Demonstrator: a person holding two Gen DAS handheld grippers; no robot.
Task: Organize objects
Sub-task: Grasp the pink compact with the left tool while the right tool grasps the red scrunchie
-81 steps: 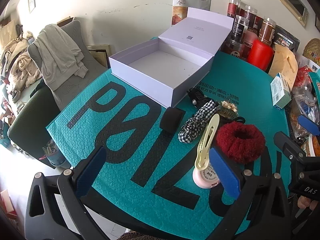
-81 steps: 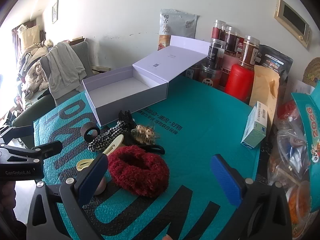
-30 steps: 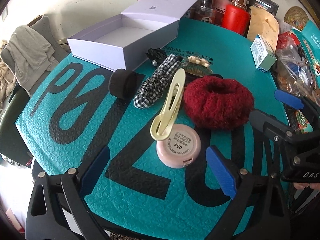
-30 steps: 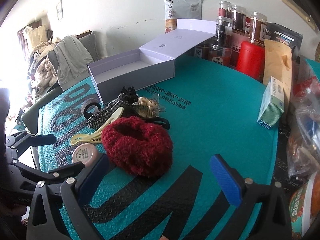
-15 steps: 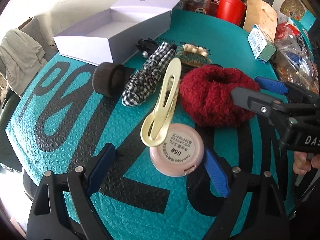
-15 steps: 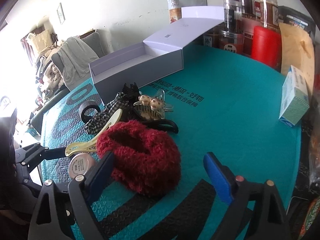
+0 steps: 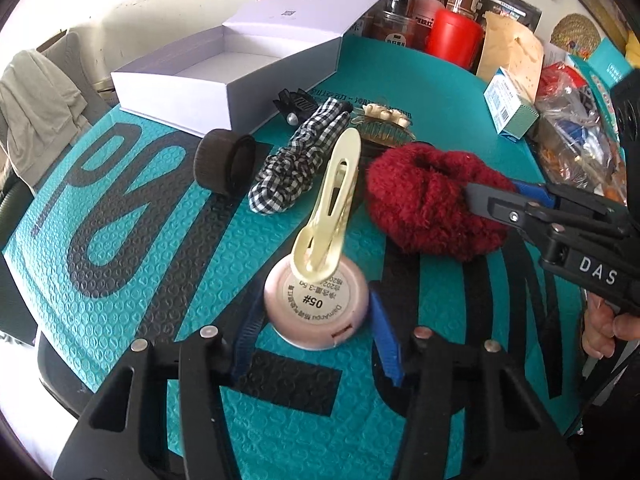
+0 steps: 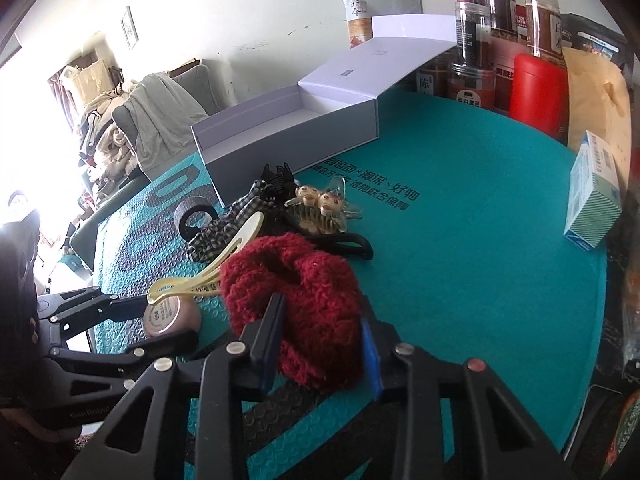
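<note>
A round pink compact (image 7: pixel 316 310) lies on the teal mat with a cream hair clip (image 7: pixel 334 204) resting on it. My left gripper (image 7: pixel 314 334) has closed on the compact, a blue pad at each side; it also shows in the right wrist view (image 8: pixel 170 316). My right gripper (image 8: pixel 320 340) is shut on the fluffy red scrunchie (image 8: pixel 304 292), which also shows in the left wrist view (image 7: pixel 424 204). An open white box (image 7: pixel 224 76) stands behind.
A checked scrunchie (image 7: pixel 298 168), a dark hair donut (image 7: pixel 226 160), a black claw clip (image 7: pixel 296 104) and an amber comb clip (image 7: pixel 384 124) lie between the box and my grippers. Jars, a red canister (image 7: pixel 454 42) and packets line the back and right.
Both grippers moved forward and down and closed: the left around the pink compact, the right on the red scrunchie. They were open and apart from these before.
</note>
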